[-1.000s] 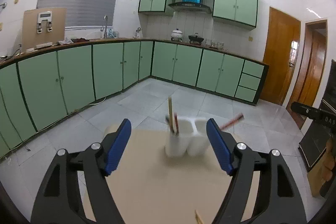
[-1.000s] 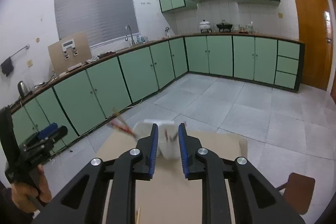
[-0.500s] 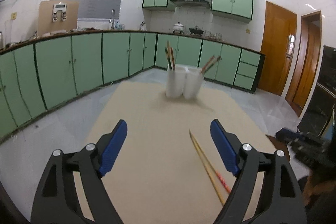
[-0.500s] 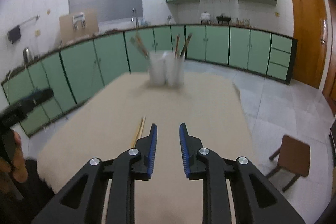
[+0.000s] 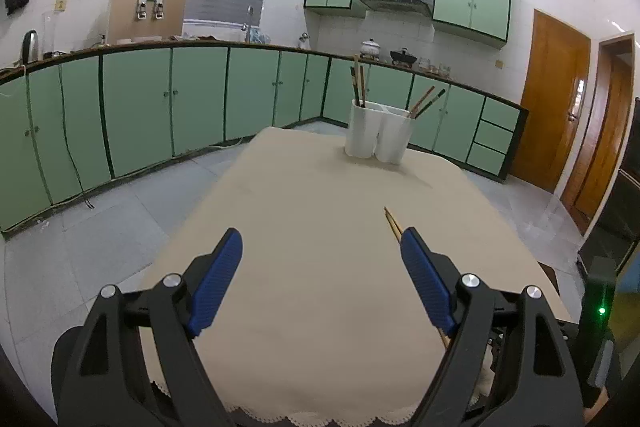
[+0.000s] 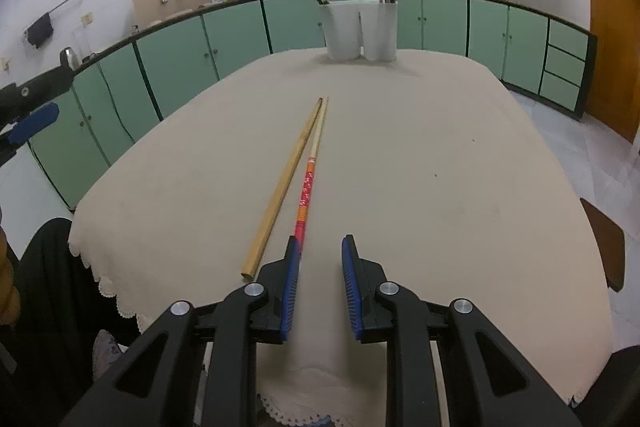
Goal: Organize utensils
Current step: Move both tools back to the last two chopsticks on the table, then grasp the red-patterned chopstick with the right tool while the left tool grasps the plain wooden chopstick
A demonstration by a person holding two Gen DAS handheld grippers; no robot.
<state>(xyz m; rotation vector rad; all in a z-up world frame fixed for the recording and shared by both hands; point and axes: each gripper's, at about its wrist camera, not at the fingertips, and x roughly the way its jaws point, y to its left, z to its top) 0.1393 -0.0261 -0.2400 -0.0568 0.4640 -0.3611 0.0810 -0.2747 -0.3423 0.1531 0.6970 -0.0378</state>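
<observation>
A white two-compartment holder [image 5: 378, 137] [image 6: 360, 31] stands at the far end of the table, with dark and red chopsticks sticking out of both sides. Two loose chopsticks lie side by side on the cloth, one plain bamboo [image 6: 286, 183] and one with a red patterned handle [image 6: 308, 183]. My right gripper [image 6: 321, 242] hovers just behind and right of the red one's near end, its jaws a narrow gap apart with nothing between them. My left gripper [image 5: 321, 239] is wide open over bare cloth. The chopstick tips [image 5: 392, 221] show beside its right finger.
The table wears a cream cloth [image 6: 440, 147] with a lace hem at the near edge. A brown stool [image 6: 608, 247] stands to the right. Green cabinets [image 5: 160, 107] line the walls, and a wooden door [image 5: 556, 99] is at the right.
Both grippers dropped and pulled back from the holder to the table's near end. The holder now looks far off, and the two loose chopsticks have come into view.
</observation>
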